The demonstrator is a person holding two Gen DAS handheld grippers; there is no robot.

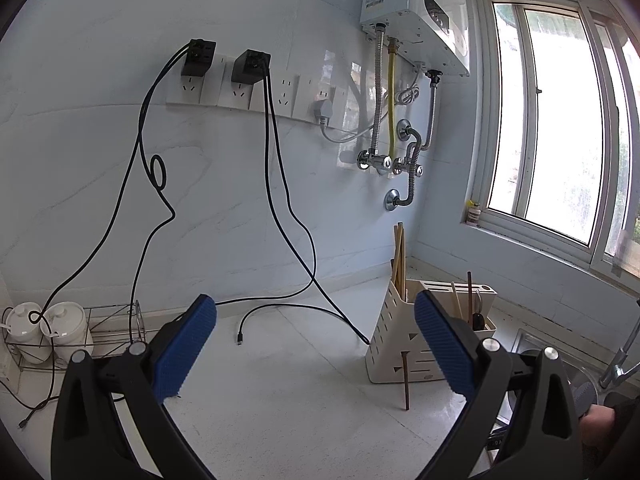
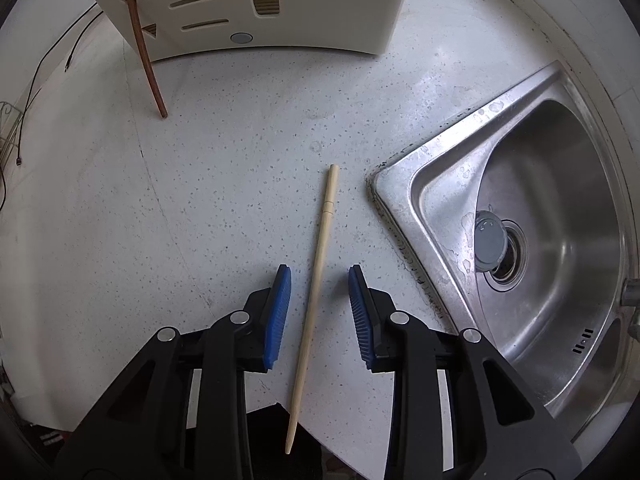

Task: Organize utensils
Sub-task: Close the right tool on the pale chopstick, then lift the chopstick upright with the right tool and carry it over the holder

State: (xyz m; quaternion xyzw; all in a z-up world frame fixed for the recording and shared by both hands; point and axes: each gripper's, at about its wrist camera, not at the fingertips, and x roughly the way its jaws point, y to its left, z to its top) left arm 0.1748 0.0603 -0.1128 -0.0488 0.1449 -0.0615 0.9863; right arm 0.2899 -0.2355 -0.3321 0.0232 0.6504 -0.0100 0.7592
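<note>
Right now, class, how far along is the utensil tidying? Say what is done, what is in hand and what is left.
Done: several chopsticks already stand in the cream holder. In hand: the right gripper points down with open jaws astride a pale chopstick lying on the counter beside the sink, not yet gripped. Left: that chopstick, and the dark one leaning against the holder's front. The left gripper is open and empty.

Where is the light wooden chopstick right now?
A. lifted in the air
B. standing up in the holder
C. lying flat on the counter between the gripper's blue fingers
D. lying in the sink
C: the pale chopstick lies flat on the speckled counter, between the right gripper's open pads, touching neither, beside the sink.
</note>
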